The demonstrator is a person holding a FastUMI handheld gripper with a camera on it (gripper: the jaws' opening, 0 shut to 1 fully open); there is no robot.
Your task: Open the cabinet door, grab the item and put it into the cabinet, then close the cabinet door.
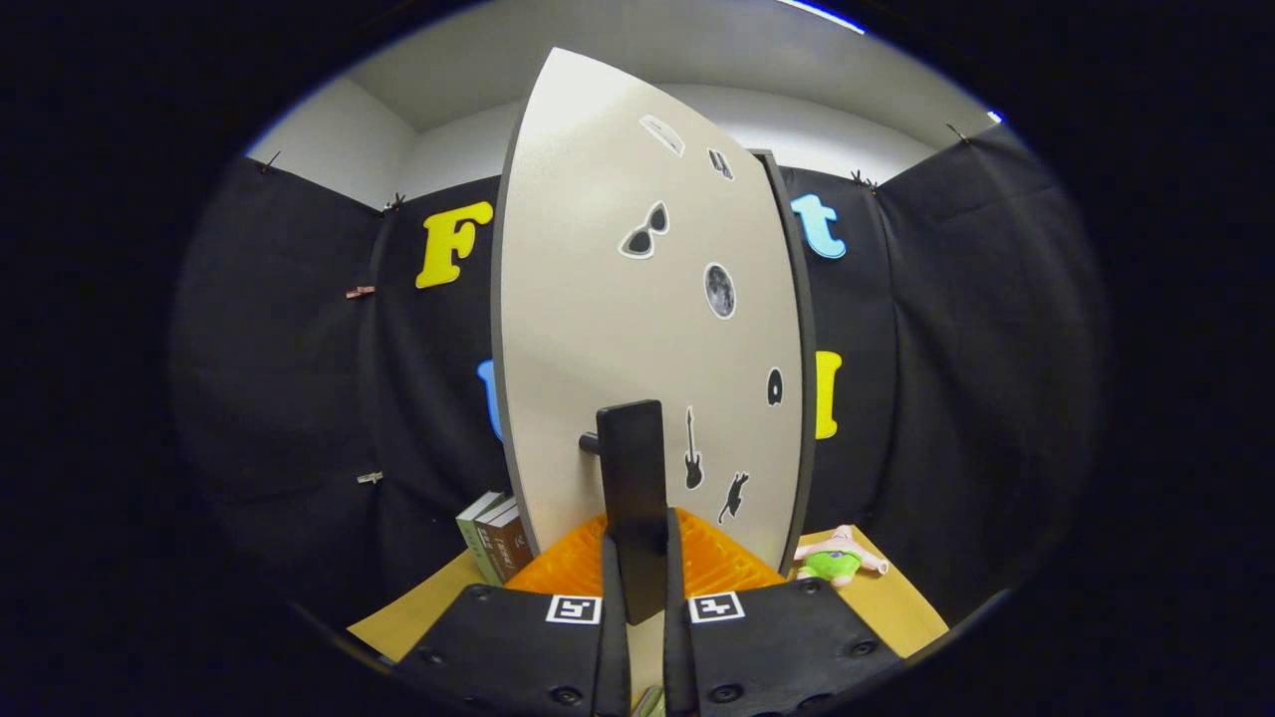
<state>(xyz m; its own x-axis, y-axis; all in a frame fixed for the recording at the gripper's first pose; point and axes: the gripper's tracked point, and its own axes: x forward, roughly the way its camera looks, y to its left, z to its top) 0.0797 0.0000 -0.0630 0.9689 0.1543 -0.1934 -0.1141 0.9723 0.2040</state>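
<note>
My gripper (637, 573) clamps the dark handle (632, 478) of the cabinet door (598, 299) — both fingers press its sides. The door stands ajar. The item — a plush toy (837, 560) — lies on the table (901, 607), right of the door; books (495, 538) stand left.

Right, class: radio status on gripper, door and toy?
Gripper shut on door handle. Cabinet door swung partway. Plush toy waiting on table, right of door.

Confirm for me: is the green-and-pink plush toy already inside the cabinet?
No, the green-and-pink plush toy lies on the yellow tabletop beside the cabinet's beige stickered door, whose black handle the gripper clamps.
</note>
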